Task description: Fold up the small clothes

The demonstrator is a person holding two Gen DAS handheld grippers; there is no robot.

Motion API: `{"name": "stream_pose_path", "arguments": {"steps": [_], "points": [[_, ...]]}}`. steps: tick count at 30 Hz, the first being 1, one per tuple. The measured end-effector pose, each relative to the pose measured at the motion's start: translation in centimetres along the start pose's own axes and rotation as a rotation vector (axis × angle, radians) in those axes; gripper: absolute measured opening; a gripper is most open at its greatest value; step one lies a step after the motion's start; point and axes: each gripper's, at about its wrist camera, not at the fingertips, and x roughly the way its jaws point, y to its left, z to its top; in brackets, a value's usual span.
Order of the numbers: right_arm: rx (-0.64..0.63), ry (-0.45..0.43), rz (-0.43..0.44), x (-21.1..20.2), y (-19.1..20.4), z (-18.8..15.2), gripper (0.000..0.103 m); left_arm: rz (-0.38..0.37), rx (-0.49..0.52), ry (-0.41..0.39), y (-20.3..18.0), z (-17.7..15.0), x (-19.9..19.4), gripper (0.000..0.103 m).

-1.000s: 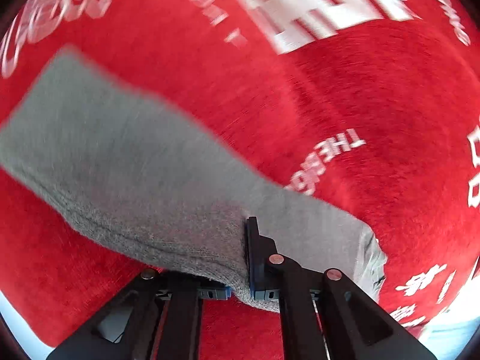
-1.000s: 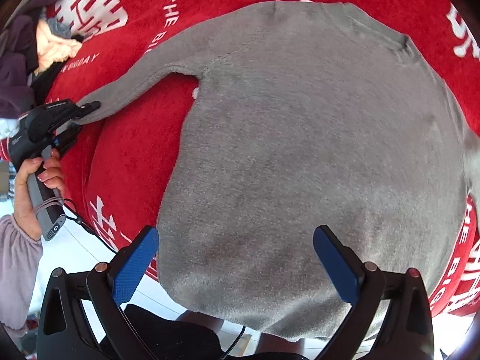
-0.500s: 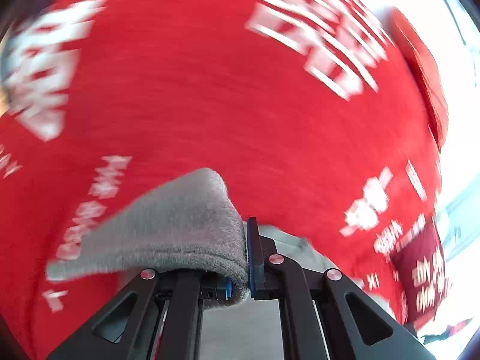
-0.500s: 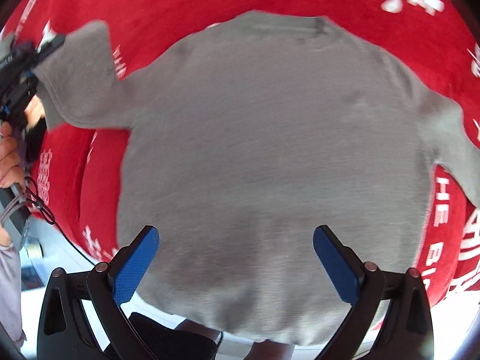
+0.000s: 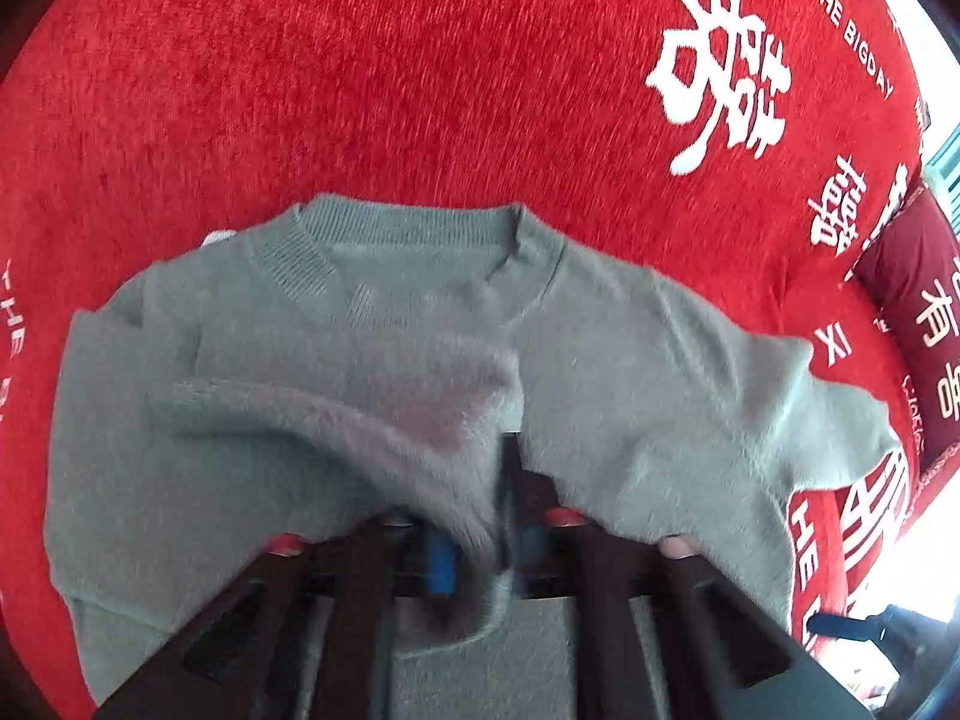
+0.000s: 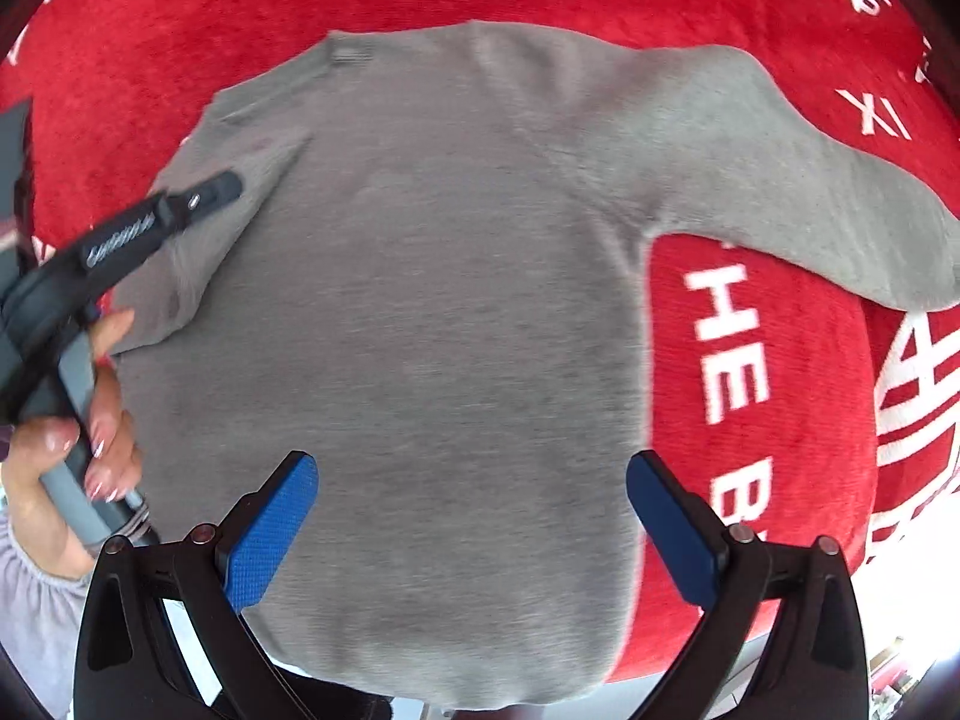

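A grey knit sweater (image 6: pixel 450 300) lies flat on a red cloth (image 5: pixel 360 60), neckline (image 5: pixel 408 228) at the far side. Its left sleeve (image 5: pixel 390 420) is folded in across the chest. The cuff hangs blurred between the fingers of my left gripper (image 5: pixel 474 516), whose jaws are opening and no longer pinch it. In the right wrist view the left gripper (image 6: pixel 204 201) hovers over the sweater's left shoulder. My right gripper (image 6: pixel 471 516) stands wide open above the lower body of the sweater, holding nothing. The other sleeve (image 6: pixel 810 180) stretches out to the right.
The red cloth bears white lettering (image 6: pixel 726 348) and large white characters (image 5: pixel 720 60). A dark red cushion (image 5: pixel 918 300) sits at the right edge. A person's hand (image 6: pixel 102 420) grips the left gripper's handle. The cloth's near edge drops off below the sweater hem (image 6: pixel 450 678).
My left gripper carried the sleeve cuff from far out on the left in over the sweater's chest, and its jaws have parted. The right gripper shifted across the sweater, staying open.
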Motion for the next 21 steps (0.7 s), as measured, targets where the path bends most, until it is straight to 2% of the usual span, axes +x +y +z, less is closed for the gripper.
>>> {"name": "stream_pose_path", "arguments": {"steps": [1, 2, 5, 7, 10, 14, 16, 19, 21], "points": [[-0.001, -0.002, -0.003, 0.0, -0.2, 0.1, 0.103, 0.021, 0.001, -0.005, 0.0, -0.1, -0.8, 0.082], [-0.007, -0.007, -0.008, -0.1, -0.2, 0.4, 0.103, 0.038, 0.003, -0.025, 0.2, -0.2, -1.7, 0.092], [-0.039, -0.037, -0.011, -0.8, 0.2, 1.6, 0.103, 0.062, 0.020, -0.059, 1.8, 0.0, -4.9, 0.092], [-0.088, -0.072, -0.017, -1.4, 1.6, 2.8, 0.103, 0.091, -0.003, -0.080, 4.3, 0.3, -6.8, 0.092], [-0.222, -0.137, -0.027, -2.1, 6.1, 4.4, 0.103, 0.146, -0.081, -0.092, 10.0, 1.0, -8.4, 0.092], [-0.446, -0.202, -0.035, -1.4, 13.8, 6.4, 0.103, 0.209, -0.222, -0.037, 18.0, 2.2, -7.1, 0.092], [-0.592, -0.228, -0.064, -0.2, 18.4, 7.3, 0.103, 0.212, -0.274, 0.007, 20.9, 2.1, -5.7, 0.092], [-0.748, -0.228, -0.152, 2.0, 22.5, 7.4, 0.103, 0.140, -0.365, 0.080, 23.9, 2.0, -3.2, 0.091], [-0.826, -0.223, -0.224, 4.0, 24.6, 7.2, 0.103, 0.100, -0.386, 0.092, 24.5, 2.0, -2.5, 0.088]]}}
